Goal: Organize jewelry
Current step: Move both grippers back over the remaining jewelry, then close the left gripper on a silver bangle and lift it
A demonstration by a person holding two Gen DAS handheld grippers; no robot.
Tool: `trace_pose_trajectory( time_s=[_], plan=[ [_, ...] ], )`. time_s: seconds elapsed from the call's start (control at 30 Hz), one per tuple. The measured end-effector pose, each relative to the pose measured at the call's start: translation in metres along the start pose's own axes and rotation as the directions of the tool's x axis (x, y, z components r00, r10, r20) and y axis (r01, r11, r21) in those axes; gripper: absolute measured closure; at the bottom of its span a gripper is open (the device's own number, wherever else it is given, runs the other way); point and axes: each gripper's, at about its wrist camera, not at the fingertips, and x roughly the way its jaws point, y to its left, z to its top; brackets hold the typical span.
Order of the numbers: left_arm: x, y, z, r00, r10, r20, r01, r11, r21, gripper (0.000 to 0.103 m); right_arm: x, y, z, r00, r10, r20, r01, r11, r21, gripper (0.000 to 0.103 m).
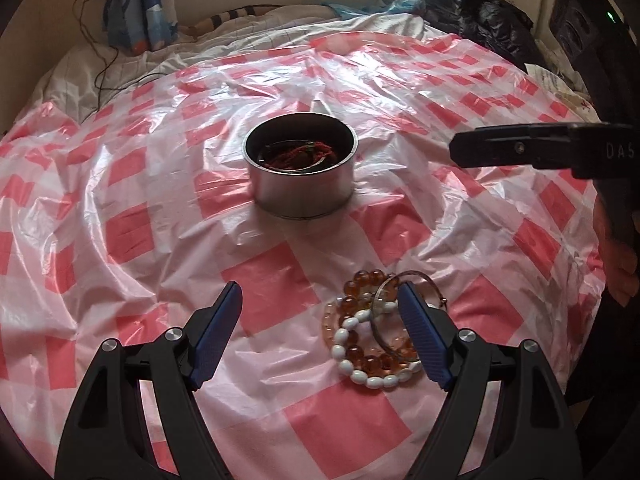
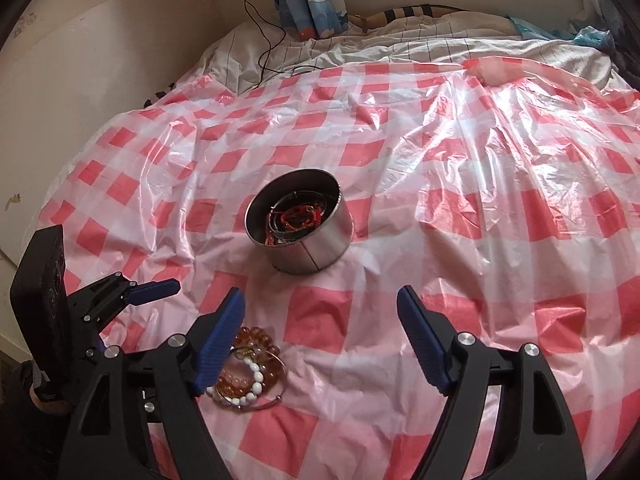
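A round metal tin stands on the red-and-white checked plastic sheet and holds red cord jewelry and a thin bangle. It also shows in the right wrist view. A pile of bracelets lies near me: amber beads, white beads and a thin metal bangle. My left gripper is open and empty, its right finger over the pile. My right gripper is open and empty, with the pile beside its left finger. The left gripper shows at the left of that view.
The sheet covers a bed with a white striped quilt. A black cable trails from the wall. Dark clothing and a black box lie at the far right. The right gripper's finger reaches in from the right.
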Motion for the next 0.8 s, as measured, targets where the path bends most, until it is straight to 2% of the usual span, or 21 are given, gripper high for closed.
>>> trace_pose_trajectory(
  time_s=[0.1,0.2,0.3,0.37,0.4,0.47,0.57,0.7,0.8],
  plan=[
    [0.000,-0.026,-0.005,1.000,0.002,0.024,-0.005,0.996,0.089,0.027,-0.009,-0.007,-0.004,1.000,0.014,0.005,-0.014,0.999,0.035,0.027],
    [0.003,-0.040,-0.007,0.999,0.021,0.036,-0.026,0.992,0.122,0.028,-0.017,-0.008,-0.006,1.000,0.022,0.013,-0.023,0.999,0.046,0.027],
    [0.008,-0.044,-0.005,0.999,0.023,0.037,-0.027,0.992,0.121,0.046,-0.023,-0.002,-0.008,0.999,0.034,0.019,-0.034,0.999,0.035,0.026],
    [0.014,-0.044,-0.003,1.000,0.025,0.018,-0.027,0.992,0.124,0.065,-0.024,0.001,-0.009,0.999,0.035,0.016,-0.036,0.999,0.029,0.026],
    [0.018,-0.043,-0.003,1.000,0.029,0.000,-0.028,0.992,0.126,0.069,-0.024,0.002,-0.009,0.999,0.040,0.014,-0.040,0.999,0.030,0.026],
    [0.026,-0.042,-0.003,0.999,0.028,-0.032,-0.024,0.992,0.122,0.085,-0.024,0.004,-0.009,0.999,0.043,0.013,-0.043,0.999,0.029,0.025],
    [0.029,-0.041,-0.005,0.998,0.026,-0.050,-0.020,0.991,0.130,0.100,-0.024,0.006,-0.009,0.999,0.048,0.012,-0.048,0.999,0.026,0.025],
    [0.015,-0.029,0.000,0.999,-0.037,-0.028,0.039,0.997,0.074,0.100,-0.023,0.009,-0.010,0.999,0.053,0.003,-0.054,0.998,0.020,0.025],
    [-0.001,-0.005,0.009,0.996,-0.086,0.018,0.086,0.996,-0.034,0.100,-0.018,0.013,-0.013,0.998,0.056,-0.016,-0.056,0.998,0.001,0.025]
  ],
)
